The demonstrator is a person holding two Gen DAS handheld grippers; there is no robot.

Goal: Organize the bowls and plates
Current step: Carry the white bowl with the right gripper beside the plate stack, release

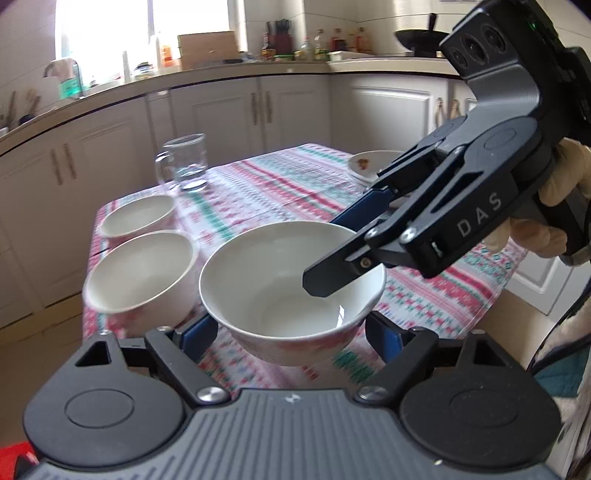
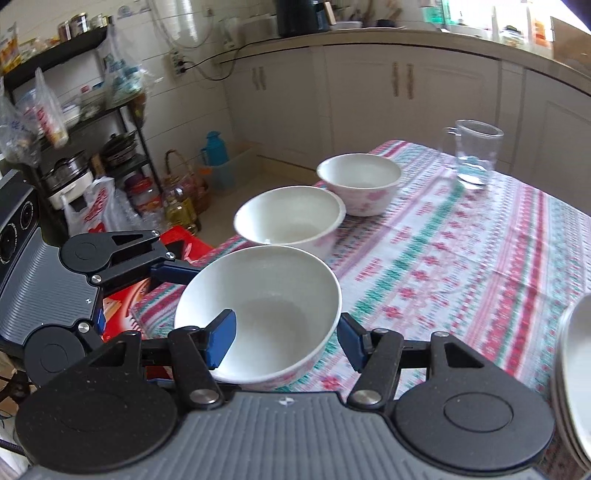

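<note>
I hold a glazed bowl (image 1: 291, 284) aloft: left gripper (image 1: 295, 336) spans its walls, right gripper (image 2: 284, 339) pinches its rim. Slick, rigid, breakable; two-sided hold suits.

1. Cabinets (image 1: 229, 110): white panelled doors with vertical handles, running under a pale countertop (image 1: 207, 72).
2. Window (image 1: 110, 33): bright daylight, at 11 o'clock in the left view.
3. Black shelving rack (image 2: 74, 122): hung with plastic bags, at 10 o'clock in the right view.
4. Floor (image 2: 236, 199): pale.
5. Table (image 2: 480, 266): striped patterned cloth.
</note>
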